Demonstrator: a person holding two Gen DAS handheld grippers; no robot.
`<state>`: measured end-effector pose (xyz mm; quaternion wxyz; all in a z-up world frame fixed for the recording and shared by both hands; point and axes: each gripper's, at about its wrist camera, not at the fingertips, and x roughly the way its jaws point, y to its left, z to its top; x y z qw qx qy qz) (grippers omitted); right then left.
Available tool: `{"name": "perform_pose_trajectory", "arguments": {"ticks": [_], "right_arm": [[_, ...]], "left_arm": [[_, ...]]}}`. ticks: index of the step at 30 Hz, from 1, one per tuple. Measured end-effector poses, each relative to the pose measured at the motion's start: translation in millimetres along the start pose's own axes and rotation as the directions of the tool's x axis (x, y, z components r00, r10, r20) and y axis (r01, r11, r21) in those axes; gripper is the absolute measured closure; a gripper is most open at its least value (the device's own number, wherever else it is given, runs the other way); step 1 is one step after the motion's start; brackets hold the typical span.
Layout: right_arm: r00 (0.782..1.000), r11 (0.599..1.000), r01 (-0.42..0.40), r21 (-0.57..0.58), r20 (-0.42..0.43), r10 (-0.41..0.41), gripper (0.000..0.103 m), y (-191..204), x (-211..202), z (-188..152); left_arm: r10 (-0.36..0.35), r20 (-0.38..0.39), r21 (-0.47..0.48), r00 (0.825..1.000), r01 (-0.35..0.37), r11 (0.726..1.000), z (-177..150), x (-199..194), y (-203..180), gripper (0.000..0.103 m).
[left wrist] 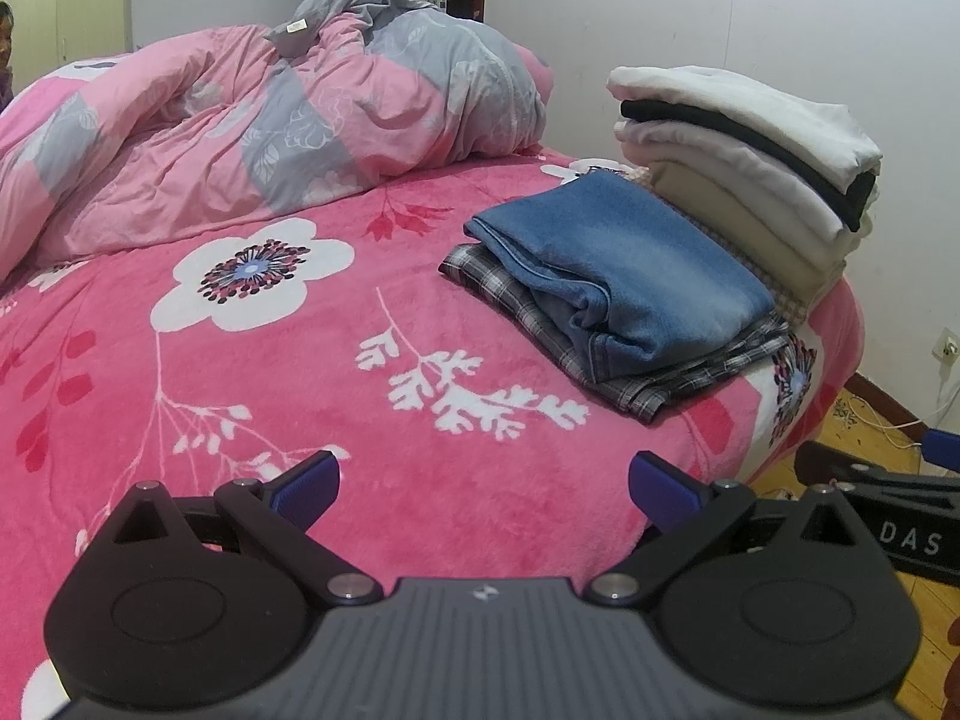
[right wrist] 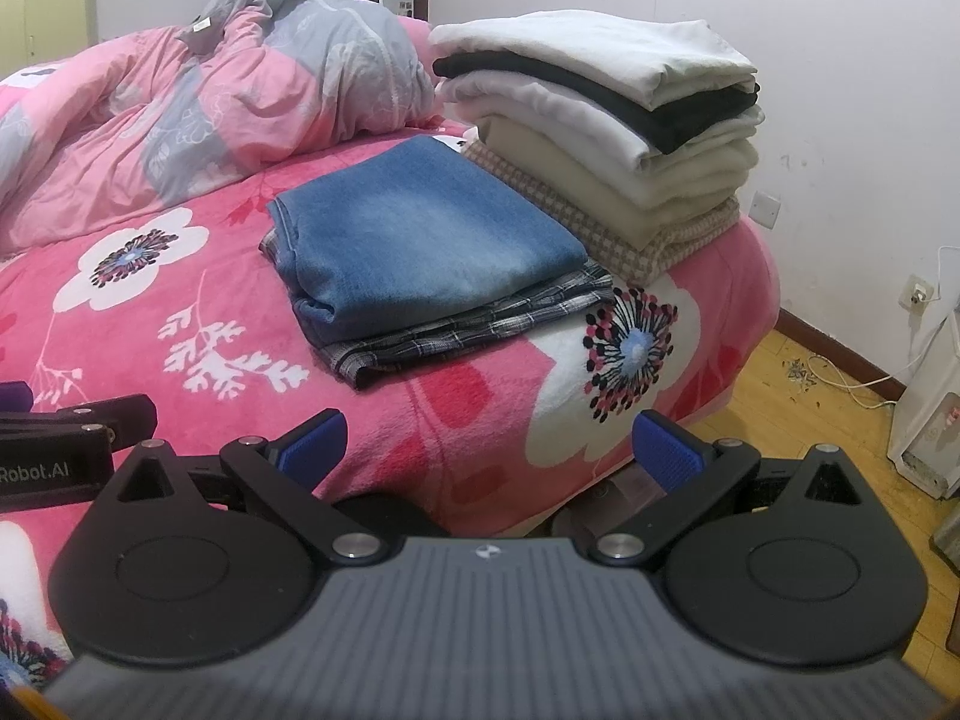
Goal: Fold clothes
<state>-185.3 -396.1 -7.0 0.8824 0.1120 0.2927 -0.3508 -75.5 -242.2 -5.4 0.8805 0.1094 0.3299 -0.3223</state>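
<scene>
Folded blue jeans (left wrist: 624, 276) (right wrist: 420, 228) lie on a folded plaid garment (left wrist: 678, 378) (right wrist: 480, 324) near the bed's right corner. Behind them stands a tall stack of folded clothes (left wrist: 750, 162) (right wrist: 600, 114) in white, black, cream and beige over a checked piece. My left gripper (left wrist: 483, 489) hovers open over the pink floral blanket (left wrist: 270, 360), short of the jeans, holding nothing. My right gripper (right wrist: 489, 450) is open and empty too, at the bed's near edge. Each gripper shows at the side of the other's view: the right one (left wrist: 870, 480), the left one (right wrist: 72, 426).
A crumpled pink and grey duvet (left wrist: 270, 120) (right wrist: 210, 90) is heaped at the back of the bed. White walls close the right side. Wooden floor (right wrist: 810, 420) with a white cable, wall sockets and a white appliance (right wrist: 930, 408) lies right of the bed. A person is partly visible at the far left.
</scene>
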Motion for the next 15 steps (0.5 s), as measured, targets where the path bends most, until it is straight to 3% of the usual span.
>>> {"name": "perform_pose_trajectory", "arguments": {"ticks": [15], "right_arm": [[1.000,1.000,0.000,0.001,0.000,0.000,0.001,1.3,0.6,0.0]], "left_arm": [[0.008,-0.001,0.001,1.000,-0.008,1.000,0.4,0.4,0.3,0.000]]}}
